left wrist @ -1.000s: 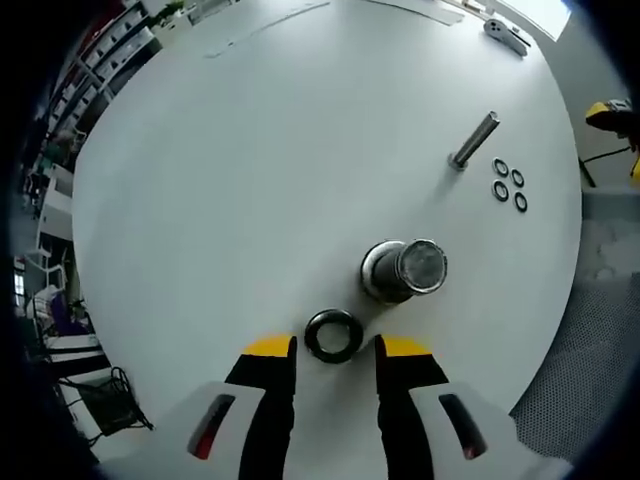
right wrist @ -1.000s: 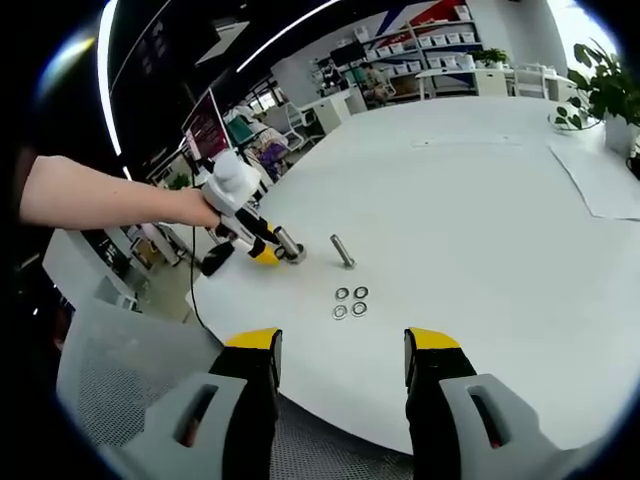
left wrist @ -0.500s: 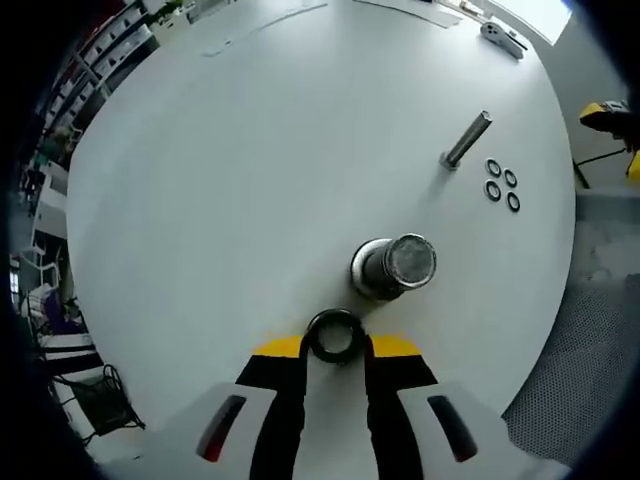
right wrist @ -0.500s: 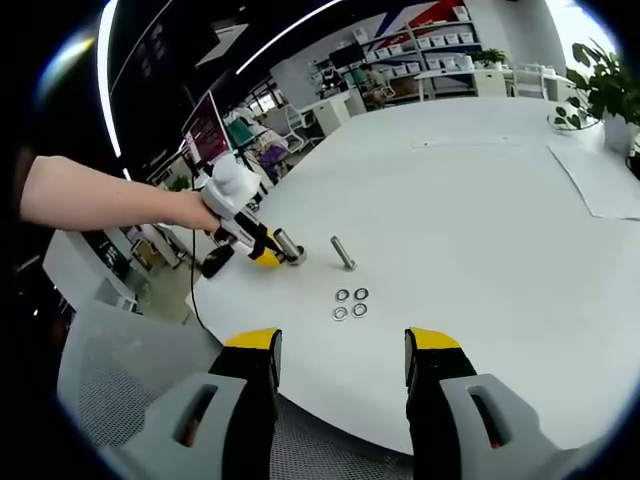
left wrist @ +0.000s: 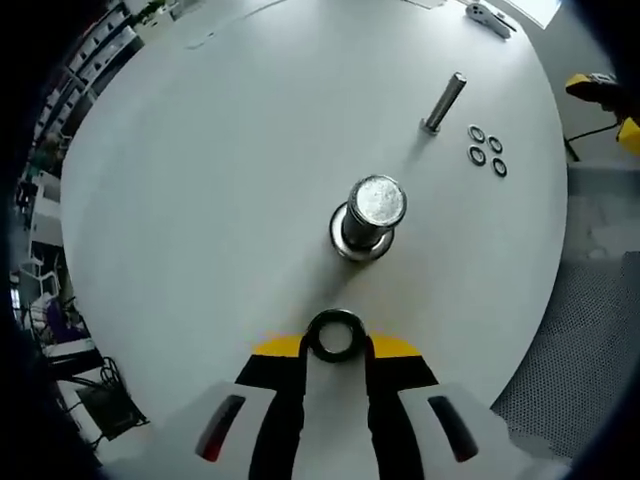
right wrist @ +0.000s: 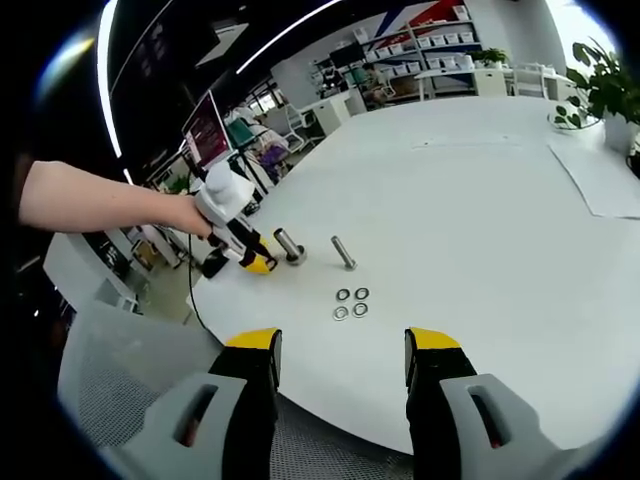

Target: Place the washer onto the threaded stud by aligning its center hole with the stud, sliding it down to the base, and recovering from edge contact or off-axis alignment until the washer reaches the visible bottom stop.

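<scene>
A thick black washer [left wrist: 335,337] sits between the yellow-tipped jaws of my left gripper [left wrist: 335,347], which is shut on it, a short way in front of the wide threaded stud [left wrist: 367,213] standing upright on the white table [left wrist: 220,150]. In the right gripper view, a hand holds the left gripper [right wrist: 252,262] just left of that stud [right wrist: 289,245]. My right gripper [right wrist: 340,345] hangs open over the table's near edge, with nothing between its fingers.
A thinner bolt [left wrist: 443,102] stands beyond the stud, with several small washers [left wrist: 484,152] beside it, also seen as small washers [right wrist: 350,302] in the right gripper view. A person's forearm [right wrist: 90,195] reaches in from the left. A grey mesh chair [right wrist: 110,370] is below the table edge; a sheet of paper [right wrist: 600,180] lies far right.
My left gripper's jaws closed on the black washer, then drew back from the stud with it. The right gripper has not moved.
</scene>
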Available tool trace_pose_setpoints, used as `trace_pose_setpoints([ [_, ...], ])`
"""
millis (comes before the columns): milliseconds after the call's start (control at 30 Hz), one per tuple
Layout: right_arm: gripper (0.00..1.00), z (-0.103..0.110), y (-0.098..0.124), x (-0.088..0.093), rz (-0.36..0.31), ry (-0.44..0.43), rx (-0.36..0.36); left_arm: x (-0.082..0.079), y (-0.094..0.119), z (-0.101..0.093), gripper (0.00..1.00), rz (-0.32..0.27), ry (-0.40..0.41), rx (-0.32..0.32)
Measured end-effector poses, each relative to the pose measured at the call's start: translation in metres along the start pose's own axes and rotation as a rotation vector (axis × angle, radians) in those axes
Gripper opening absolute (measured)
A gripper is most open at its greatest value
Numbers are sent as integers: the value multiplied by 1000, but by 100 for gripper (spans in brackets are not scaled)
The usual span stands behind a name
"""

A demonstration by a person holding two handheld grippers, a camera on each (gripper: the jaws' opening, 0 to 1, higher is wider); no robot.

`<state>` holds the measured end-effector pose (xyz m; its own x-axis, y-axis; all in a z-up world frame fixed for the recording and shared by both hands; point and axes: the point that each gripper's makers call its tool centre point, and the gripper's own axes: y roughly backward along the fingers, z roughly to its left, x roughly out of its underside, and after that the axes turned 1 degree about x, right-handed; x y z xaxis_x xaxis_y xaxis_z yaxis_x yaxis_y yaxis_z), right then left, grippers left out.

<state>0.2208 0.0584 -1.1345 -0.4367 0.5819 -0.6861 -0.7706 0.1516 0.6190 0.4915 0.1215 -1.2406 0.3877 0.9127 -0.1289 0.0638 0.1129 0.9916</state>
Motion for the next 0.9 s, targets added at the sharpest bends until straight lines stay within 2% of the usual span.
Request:
trace_pose_setpoints([
  [67,52,0,0,0,0,0,1,-1,-1,2,21,6,3,-2],
  [133,52,0,0,0,0,1,1,0,-2,1,22,0,53,1],
  [200,52,0,-1,0,3,5,0,1,-2,1,23,-1,62,3],
  [400,52,-1,-1,-1,0,1,0,0,-1,-7,26,4,111,11],
  [467,52,-1,-1,-1,-1,0,0,1,-1,-6,26,11,89,-2],
  [800,52,-2,0,-1,-4,-4,1,0,1,-8,26,5,111,-8],
  [900,52,-2,0,-1,-4,-6,1,1,1,-3,21,-9,111,-13],
])
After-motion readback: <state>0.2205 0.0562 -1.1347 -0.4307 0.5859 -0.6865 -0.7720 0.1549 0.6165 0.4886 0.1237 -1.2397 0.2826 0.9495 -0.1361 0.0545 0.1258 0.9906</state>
